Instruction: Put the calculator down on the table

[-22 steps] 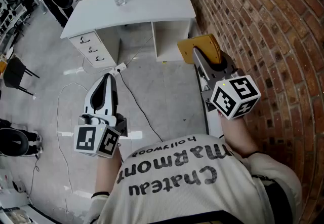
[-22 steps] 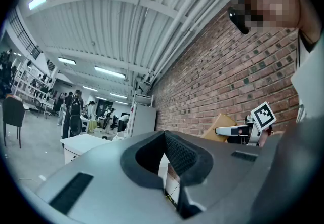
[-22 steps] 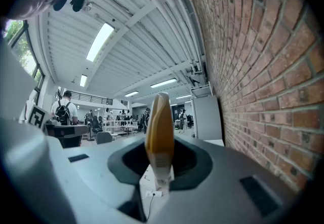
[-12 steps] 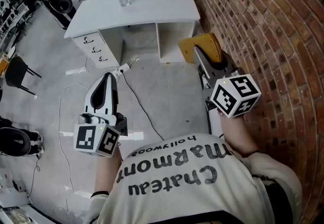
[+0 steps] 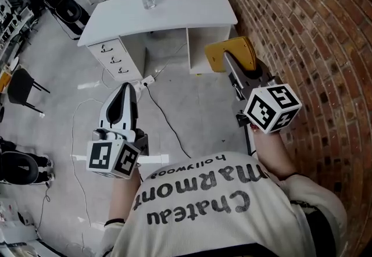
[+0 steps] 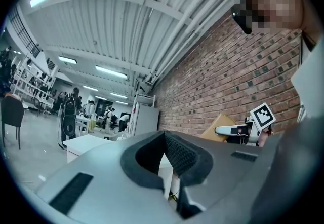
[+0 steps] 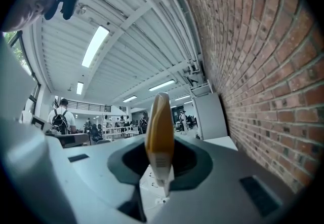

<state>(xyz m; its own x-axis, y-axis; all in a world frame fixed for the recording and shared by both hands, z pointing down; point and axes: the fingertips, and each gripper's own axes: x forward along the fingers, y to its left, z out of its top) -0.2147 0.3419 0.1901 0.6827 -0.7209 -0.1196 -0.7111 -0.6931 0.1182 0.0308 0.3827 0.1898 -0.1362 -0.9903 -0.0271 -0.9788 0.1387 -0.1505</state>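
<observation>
Plainly, the right gripper (image 5: 231,70) pinches the yellow calculator (image 5: 224,53) by its edge, in the air short of the white counter (image 5: 174,9); it looks light, stiff, slippery. Left gripper (image 5: 125,89) pressed together, empty

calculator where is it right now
The flat yellow calculator is gripped edge-on in the right hand-held gripper, at the head view's right beside the red brick wall, in the air short of the white desk.
</observation>
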